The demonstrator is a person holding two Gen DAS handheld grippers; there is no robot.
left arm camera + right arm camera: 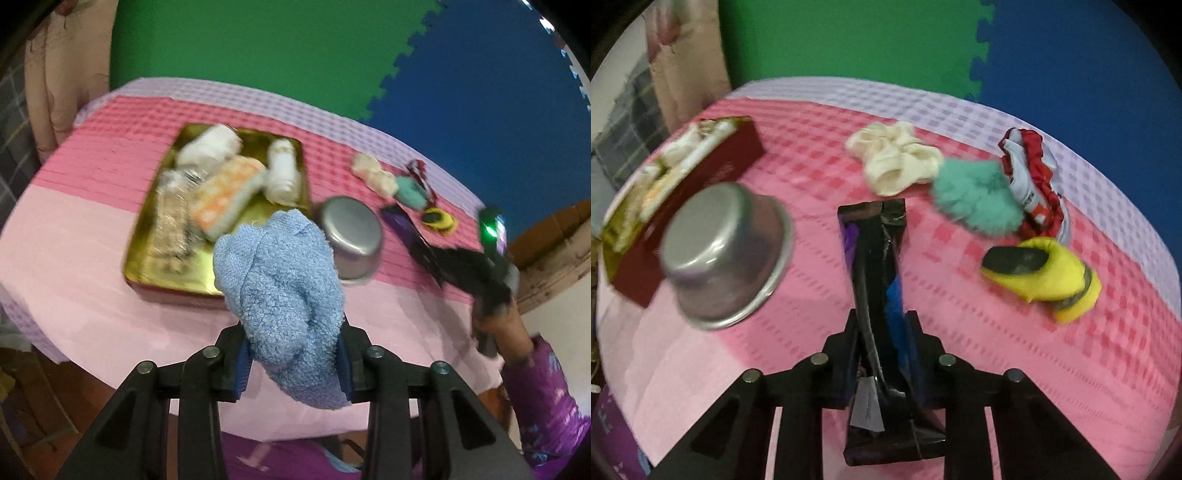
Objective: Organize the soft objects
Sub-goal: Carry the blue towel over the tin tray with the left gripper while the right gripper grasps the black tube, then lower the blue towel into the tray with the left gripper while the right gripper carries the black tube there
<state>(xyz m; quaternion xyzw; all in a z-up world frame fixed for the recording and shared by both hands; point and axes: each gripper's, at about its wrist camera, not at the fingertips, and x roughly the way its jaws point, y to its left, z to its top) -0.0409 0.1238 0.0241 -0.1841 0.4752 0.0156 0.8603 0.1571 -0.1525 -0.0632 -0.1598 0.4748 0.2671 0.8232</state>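
My left gripper [293,354] is shut on a crumpled blue towel [280,280], held above the near part of the pink table, just in front of a gold tray [147,254]. The tray holds white rolled cloths [210,146], an orange checked sponge cloth [225,192] and a clear bottle [171,218]. My right gripper [882,332] is shut on a shiny black packet [875,258] that sticks out forward. Beyond it lie cream socks [894,158], a teal fluffy piece [975,206], a red and white cloth [1034,177] and a yellow soft item [1049,277].
An upturned steel bowl [724,254] stands beside the tray's dark red wall [687,192]. The pink checked tablecloth [812,147] covers the table. Green and blue foam mats [295,44] lie on the floor behind. A hand in a purple sleeve [543,391] holds the right gripper.
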